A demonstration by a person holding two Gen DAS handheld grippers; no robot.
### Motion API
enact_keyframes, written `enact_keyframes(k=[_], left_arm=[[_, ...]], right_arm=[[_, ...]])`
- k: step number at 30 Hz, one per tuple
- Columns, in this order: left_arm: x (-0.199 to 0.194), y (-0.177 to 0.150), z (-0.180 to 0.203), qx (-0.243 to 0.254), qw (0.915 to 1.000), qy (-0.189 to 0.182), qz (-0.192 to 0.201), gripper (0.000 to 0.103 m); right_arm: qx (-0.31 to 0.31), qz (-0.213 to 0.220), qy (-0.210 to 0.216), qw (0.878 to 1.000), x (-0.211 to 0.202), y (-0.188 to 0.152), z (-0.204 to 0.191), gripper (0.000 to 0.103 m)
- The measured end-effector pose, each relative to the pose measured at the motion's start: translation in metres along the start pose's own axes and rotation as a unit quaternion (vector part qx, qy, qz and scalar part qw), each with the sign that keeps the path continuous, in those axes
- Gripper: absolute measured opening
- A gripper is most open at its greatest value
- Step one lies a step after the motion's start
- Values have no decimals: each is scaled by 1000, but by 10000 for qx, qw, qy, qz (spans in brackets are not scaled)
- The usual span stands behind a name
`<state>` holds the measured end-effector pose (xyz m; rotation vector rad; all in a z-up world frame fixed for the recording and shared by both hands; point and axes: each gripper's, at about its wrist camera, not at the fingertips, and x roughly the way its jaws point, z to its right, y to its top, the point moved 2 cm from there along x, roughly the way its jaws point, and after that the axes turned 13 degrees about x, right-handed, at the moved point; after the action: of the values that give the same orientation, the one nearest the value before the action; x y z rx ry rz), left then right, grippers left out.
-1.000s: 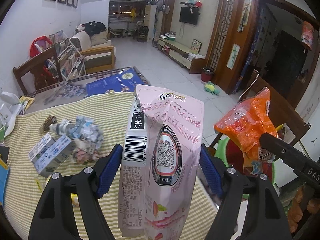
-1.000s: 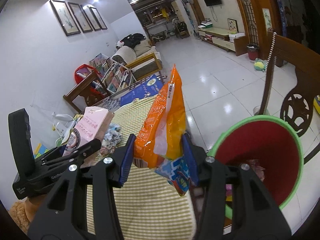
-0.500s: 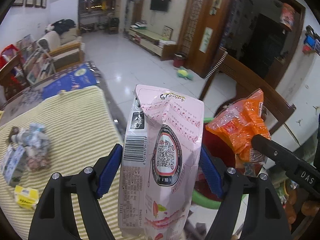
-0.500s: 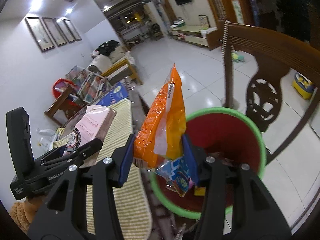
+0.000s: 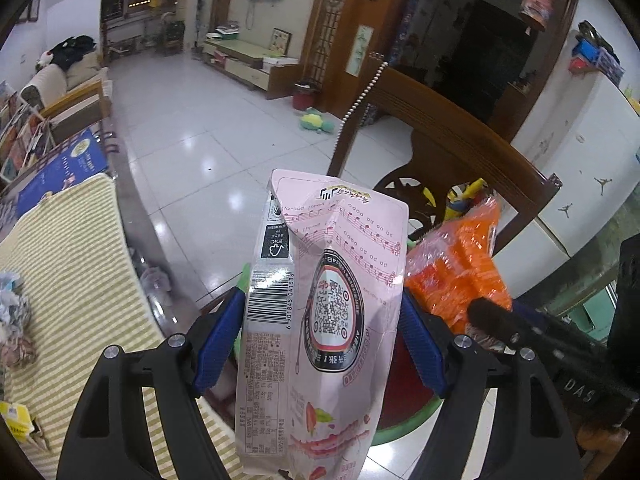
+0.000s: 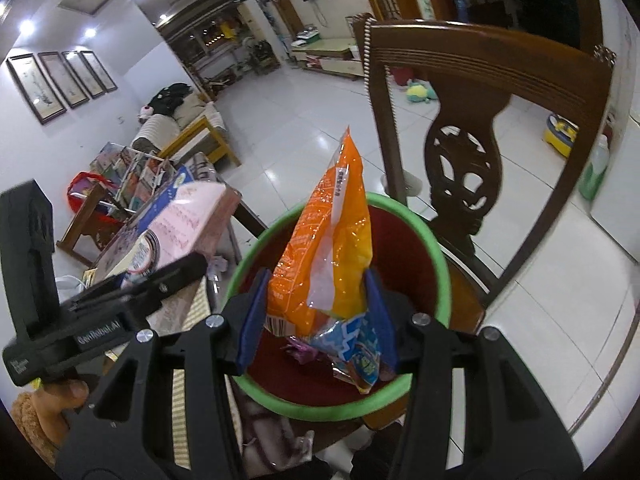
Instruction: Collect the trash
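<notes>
My left gripper point(image 5: 320, 340) is shut on a tall pink carton point(image 5: 324, 320) with a barcode and a round label, held upright past the table edge. In the right wrist view the same pink carton point(image 6: 180, 228) shows at the left. My right gripper point(image 6: 316, 316) is shut on an orange plastic bag point(image 6: 328, 248) bundled with a blue wrapper point(image 6: 356, 352), directly over a red bin with a green rim point(image 6: 440, 260). The orange bag point(image 5: 460, 272) also appears to the right of the carton, and the bin rim point(image 5: 396, 428) lies below it. Some trash lies in the bin's bottom.
A table with a striped yellow cloth point(image 5: 72, 272) holds crumpled wrappers point(image 5: 14, 320) and a small yellow box point(image 5: 16, 416) at the left. A carved wooden chair point(image 6: 472, 140) stands behind the bin. White tiled floor point(image 5: 200, 152) stretches beyond.
Both grippers swung right, off the table, keeping their loads. The bin came from the right side to beneath the orange bag, and the wooden chair came into full view.
</notes>
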<state>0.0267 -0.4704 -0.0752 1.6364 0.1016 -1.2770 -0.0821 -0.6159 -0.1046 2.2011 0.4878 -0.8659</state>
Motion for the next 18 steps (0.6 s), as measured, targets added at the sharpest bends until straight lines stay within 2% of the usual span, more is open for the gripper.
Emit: enact_keyframes(k=[2, 3, 4, 5, 11, 18], left_arm=[[3, 2, 2, 12, 10000, -17, 6, 76], [5, 3, 1, 6, 10000, -25, -18, 79], [8, 3, 0, -13, 10000, -36, -61, 86], [9, 4, -1, -39, 10000, -43, -65, 88], [1, -1, -21, -275, 9996, 65, 47, 88], [-23, -29, -73, -736, 9961, 477, 83, 88]], right_arm=[[46, -20, -10, 10000, 0, 0, 3, 48], [58, -40, -18, 10000, 1, 0, 4, 52], [86, -66, -46, 9999, 3, 0, 5, 59], [123, -37, -80, 9999, 2, -1, 6, 75], [58, -47, 1, 10000, 5, -2, -9, 75], [-269, -273, 203, 9991, 24, -16, -53, 75]])
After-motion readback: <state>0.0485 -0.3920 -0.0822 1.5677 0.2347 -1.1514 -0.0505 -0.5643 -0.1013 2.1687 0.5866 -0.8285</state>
